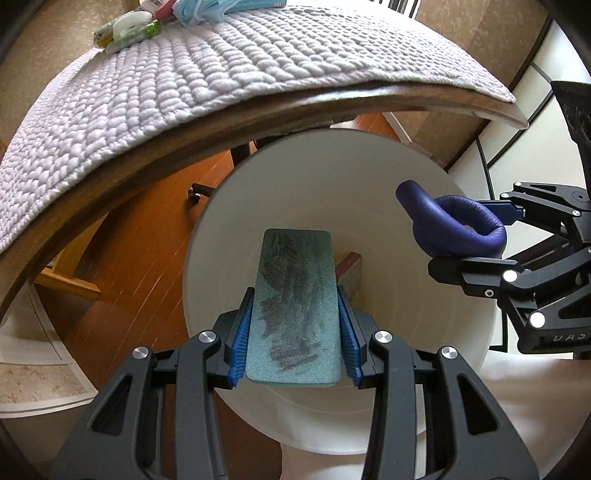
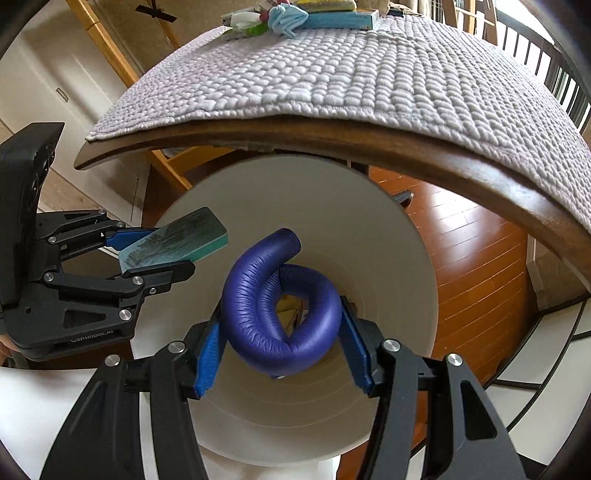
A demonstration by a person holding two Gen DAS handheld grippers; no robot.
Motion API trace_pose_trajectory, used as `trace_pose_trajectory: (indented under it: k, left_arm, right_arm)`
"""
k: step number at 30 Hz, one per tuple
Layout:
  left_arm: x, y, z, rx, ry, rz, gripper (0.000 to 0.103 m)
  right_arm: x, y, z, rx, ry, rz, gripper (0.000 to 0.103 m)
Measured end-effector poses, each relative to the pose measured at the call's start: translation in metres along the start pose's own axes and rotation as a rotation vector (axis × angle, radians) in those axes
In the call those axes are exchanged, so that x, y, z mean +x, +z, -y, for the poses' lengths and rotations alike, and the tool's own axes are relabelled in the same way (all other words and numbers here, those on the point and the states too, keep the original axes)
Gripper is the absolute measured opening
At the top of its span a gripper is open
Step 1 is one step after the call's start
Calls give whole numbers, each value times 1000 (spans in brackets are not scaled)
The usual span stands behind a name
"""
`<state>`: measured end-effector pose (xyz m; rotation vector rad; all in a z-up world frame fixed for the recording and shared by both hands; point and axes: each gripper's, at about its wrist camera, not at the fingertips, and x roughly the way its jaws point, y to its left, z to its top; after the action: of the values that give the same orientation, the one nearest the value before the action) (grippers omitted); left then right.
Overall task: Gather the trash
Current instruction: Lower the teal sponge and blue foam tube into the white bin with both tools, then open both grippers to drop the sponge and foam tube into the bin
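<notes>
A white bin [image 1: 424,206] [image 2: 388,221] stands on the floor below the table edge. My left gripper [image 1: 293,325] is shut on a green sponge block [image 1: 293,306] smeared with dark marks and holds it over the bin's mouth; it also shows in the right wrist view [image 2: 177,240]. My right gripper [image 2: 282,343] is shut on a curled purple foam tube [image 2: 258,295] over the bin; the tube shows in the left wrist view [image 1: 458,229] at the right. Some trash lies at the bin's bottom [image 1: 349,275].
A wooden table [image 1: 184,147] with a pale quilted mat [image 1: 207,66] [image 2: 351,66] overhangs the bin. At its far edge lie a blue face mask [image 1: 207,11] [image 2: 288,16], wrappers [image 1: 129,27] and a flat box [image 2: 343,18]. Wood floor [image 2: 472,258] surrounds the bin.
</notes>
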<state>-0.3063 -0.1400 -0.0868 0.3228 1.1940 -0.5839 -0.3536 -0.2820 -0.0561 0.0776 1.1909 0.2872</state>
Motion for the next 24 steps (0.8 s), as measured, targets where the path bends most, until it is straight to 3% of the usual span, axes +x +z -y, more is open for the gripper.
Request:
trace_pose_trajectory:
  k: [9, 24]
  left_arm:
    - [24, 14, 13, 14, 4, -20, 43]
    - [32, 17, 13, 29, 2, -25, 43]
  right_arm:
    - [16, -5, 0, 23, -3, -16, 56]
    - [25, -22, -1, 33, -6, -28, 56]
